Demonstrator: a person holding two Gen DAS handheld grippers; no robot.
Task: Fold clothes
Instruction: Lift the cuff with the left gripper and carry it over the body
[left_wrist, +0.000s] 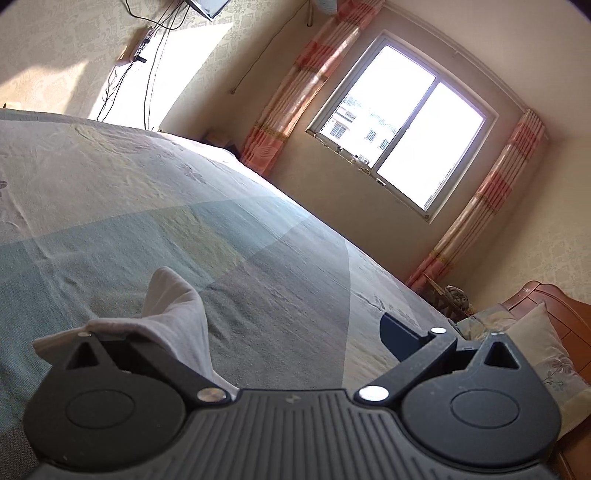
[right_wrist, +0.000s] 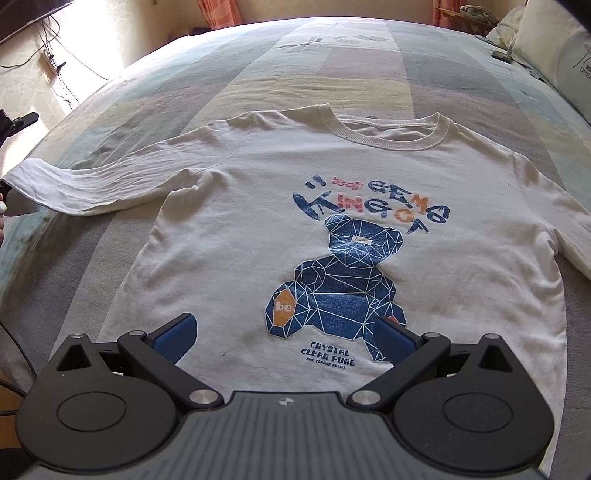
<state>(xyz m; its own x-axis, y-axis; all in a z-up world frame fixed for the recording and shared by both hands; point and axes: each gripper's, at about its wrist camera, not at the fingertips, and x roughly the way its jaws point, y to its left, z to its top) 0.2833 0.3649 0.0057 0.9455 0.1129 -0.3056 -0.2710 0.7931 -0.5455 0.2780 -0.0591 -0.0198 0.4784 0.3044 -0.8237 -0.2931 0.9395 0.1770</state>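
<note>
A white long-sleeved shirt (right_wrist: 229, 240) with a blue bear print lies flat, face up, on the bed, collar away from me. One sleeve (right_wrist: 92, 184) stretches out to the left; the other sleeve (right_wrist: 569, 229) bends down at the right edge. My right gripper (right_wrist: 284, 339) hovers open over the shirt's lower hem, blue pads (right_wrist: 173, 338) wide apart and holding nothing. My left gripper (left_wrist: 273, 332) is open too. The white sleeve cuff (left_wrist: 173, 310) drapes over its left finger and hides the tip; the right finger (left_wrist: 402, 338) is bare.
The bed wears a patchwork cover (left_wrist: 147, 206) in pale green, grey and cream. Pillows (right_wrist: 554, 48) and a wooden headboard (left_wrist: 561, 314) stand at the right. A window (left_wrist: 402, 122) with pink curtains is beyond the bed; cables (right_wrist: 55, 70) hang on the left wall.
</note>
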